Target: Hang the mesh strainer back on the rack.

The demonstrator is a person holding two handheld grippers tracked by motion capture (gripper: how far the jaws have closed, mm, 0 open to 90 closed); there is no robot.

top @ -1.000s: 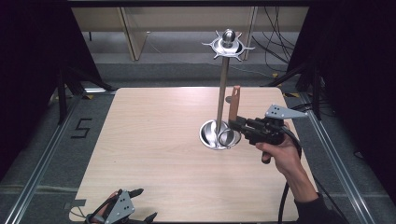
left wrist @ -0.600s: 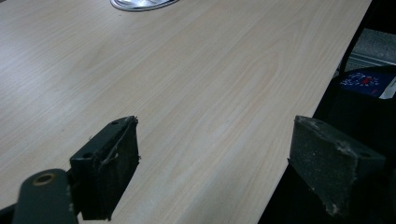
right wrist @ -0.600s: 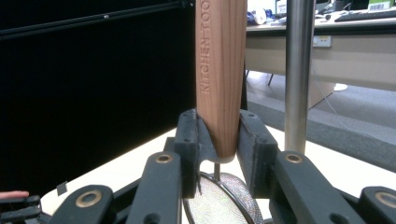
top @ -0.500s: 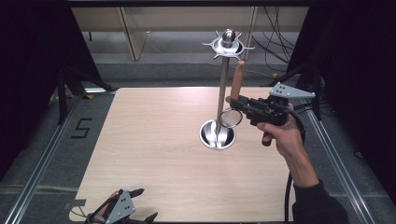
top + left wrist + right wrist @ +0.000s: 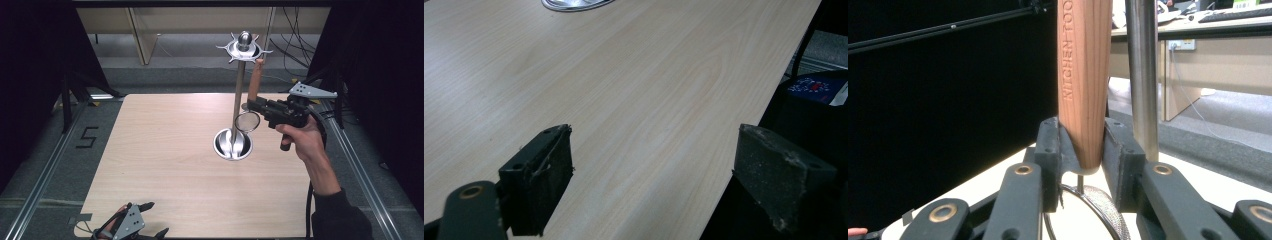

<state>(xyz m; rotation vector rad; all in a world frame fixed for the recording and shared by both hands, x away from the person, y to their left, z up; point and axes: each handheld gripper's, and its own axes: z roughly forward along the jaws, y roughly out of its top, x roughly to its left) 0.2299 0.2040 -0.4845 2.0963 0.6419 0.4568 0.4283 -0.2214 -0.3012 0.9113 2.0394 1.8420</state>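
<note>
Strainer (image 5: 247, 121), clamped at its wooden handle by right gripper (image 5: 255, 106), has risen beside stand pole (image 5: 239, 100) toward the hooks (image 5: 244, 48); hanging seems next. Left gripper (image 5: 145, 220) rests open.

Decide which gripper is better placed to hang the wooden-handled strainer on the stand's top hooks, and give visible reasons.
Right. The right gripper is shut on the strainer, holding it upright beside the stand, handle tip near the hook ring. The left gripper rests open at the table near edge.
</note>
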